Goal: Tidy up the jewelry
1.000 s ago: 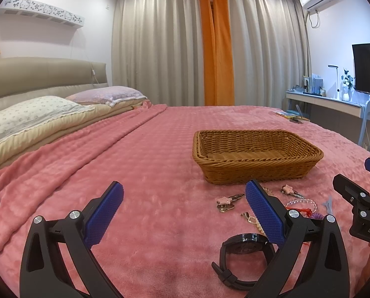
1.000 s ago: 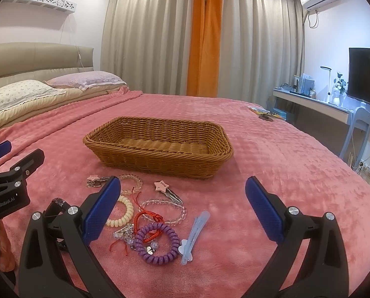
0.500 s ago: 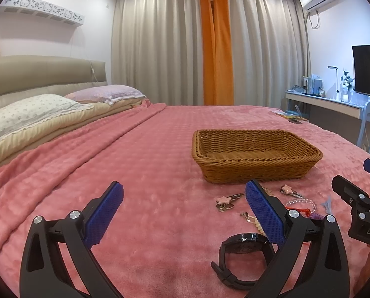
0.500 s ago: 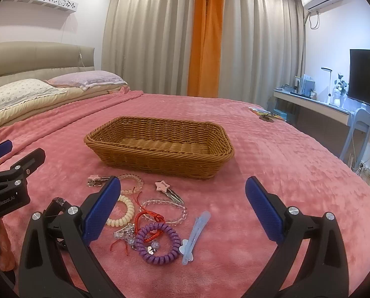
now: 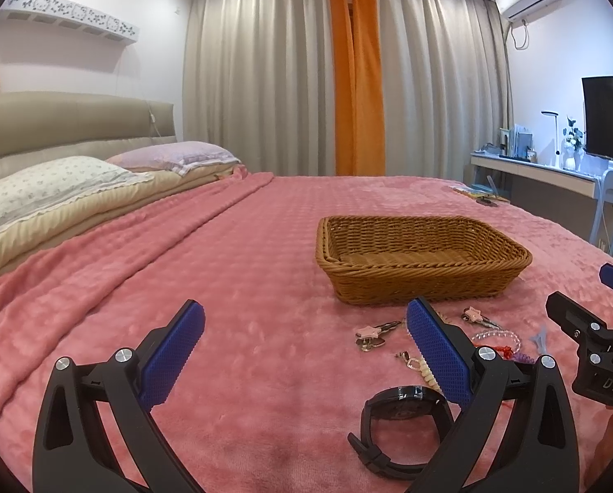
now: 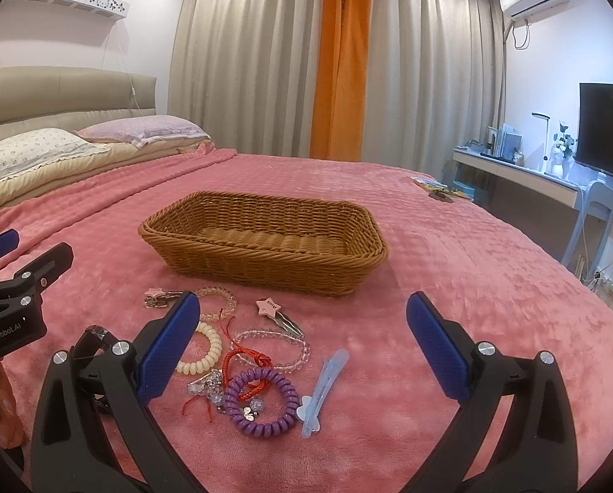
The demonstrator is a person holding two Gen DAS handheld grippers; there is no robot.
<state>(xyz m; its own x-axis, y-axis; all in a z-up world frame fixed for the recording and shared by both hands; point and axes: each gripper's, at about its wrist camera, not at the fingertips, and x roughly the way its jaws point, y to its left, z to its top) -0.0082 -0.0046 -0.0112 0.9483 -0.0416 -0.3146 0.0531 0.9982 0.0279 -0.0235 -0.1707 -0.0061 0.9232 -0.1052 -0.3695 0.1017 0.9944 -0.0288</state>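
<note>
Both the left gripper (image 5: 302, 337) and right gripper (image 6: 302, 328) hover with jaws spread wide, holding nothing. The jewelry pile (image 6: 240, 353) lies on the pink bed (image 6: 450, 287), just beside the wicker basket (image 6: 265, 242); a black watch (image 5: 401, 427) lies nearby.

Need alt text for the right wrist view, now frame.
Open right gripper hovers over hair ties, bracelets and clips scattered on a pink blanket, in front of an empty wicker basket. The open left gripper shows at the left edge; curtains and a desk lie behind.
</note>
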